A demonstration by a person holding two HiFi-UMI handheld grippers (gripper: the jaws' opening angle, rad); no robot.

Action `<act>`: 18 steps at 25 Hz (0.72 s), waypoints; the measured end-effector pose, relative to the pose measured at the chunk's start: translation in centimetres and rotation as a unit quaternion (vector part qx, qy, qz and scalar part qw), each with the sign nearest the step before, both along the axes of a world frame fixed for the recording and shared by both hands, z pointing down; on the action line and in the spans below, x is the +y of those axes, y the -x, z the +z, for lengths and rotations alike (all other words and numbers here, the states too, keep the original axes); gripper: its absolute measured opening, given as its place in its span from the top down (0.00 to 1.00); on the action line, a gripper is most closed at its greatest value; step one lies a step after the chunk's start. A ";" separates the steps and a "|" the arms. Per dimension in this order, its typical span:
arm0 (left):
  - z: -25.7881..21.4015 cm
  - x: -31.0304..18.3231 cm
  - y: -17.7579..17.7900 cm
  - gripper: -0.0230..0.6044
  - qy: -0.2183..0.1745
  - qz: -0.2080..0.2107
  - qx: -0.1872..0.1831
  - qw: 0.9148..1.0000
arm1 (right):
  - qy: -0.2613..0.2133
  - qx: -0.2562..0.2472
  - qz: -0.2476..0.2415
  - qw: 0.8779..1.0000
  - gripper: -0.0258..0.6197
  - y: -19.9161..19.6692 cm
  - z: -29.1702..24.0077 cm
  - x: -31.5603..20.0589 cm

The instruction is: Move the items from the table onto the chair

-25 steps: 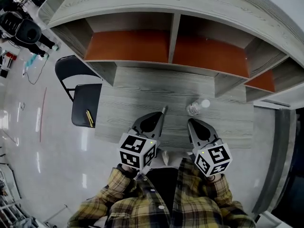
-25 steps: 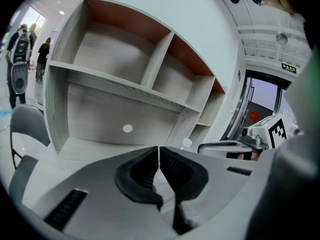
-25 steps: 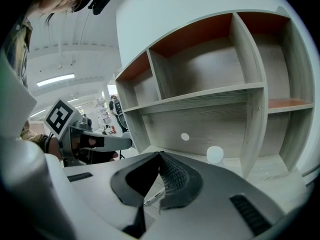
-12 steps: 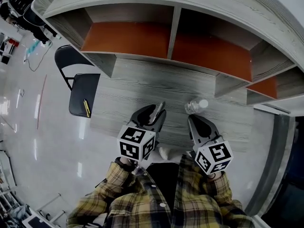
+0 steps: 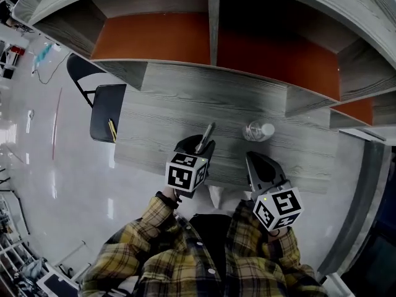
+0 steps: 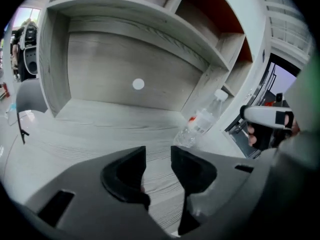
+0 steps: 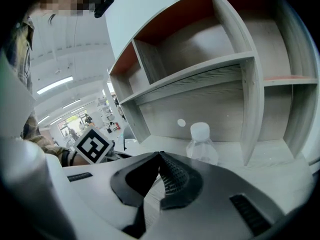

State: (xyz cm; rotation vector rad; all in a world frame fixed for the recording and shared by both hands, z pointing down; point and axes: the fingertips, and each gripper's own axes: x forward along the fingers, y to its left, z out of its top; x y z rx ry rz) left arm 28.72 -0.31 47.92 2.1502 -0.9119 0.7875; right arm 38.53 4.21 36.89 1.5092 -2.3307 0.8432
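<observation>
A grey pen (image 5: 207, 132) lies on the wooden table (image 5: 161, 129), pointing away from me. My left gripper (image 5: 197, 146) sits right at the pen's near end. Its jaws are opening, and in the left gripper view the gap of that gripper (image 6: 158, 151) shows only table, no pen. A clear plastic bottle (image 5: 258, 130) with a white cap lies on the table just beyond my right gripper (image 5: 252, 159). The bottle (image 7: 201, 146) is ahead of the right gripper (image 7: 159, 156), which is shut and empty. The same bottle (image 6: 202, 121) is also in the left gripper view, ahead and to the right. A yellow pen (image 5: 112, 129) rests on the black chair (image 5: 102, 119).
A shelf unit with orange-backed compartments (image 5: 154, 39) stands along the table's far side. The black chair stands on the shiny floor (image 5: 55, 166) off the table's left end. Chairs and gear stand in the far left corner of the room.
My left gripper has moved forward over the table's near edge to the grey pen, and its jaws have spread apart. The right gripper has stayed shut near the bottle.
</observation>
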 end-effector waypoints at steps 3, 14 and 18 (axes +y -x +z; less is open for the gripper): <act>3.2 -0.3 0.3 0.73 0.016 -0.006 -0.029 0.999 | 0.014 -0.005 0.001 1.000 0.93 -0.3 1.1 0.6; 10.2 0.6 1.2 0.73 0.065 -0.006 -0.096 0.993 | 0.037 -0.023 0.012 0.999 0.93 -1.0 2.8 2.6; 11.0 0.8 1.8 0.79 0.056 -0.024 -0.119 0.991 | 0.035 -0.026 0.016 0.999 0.93 -1.6 2.8 2.7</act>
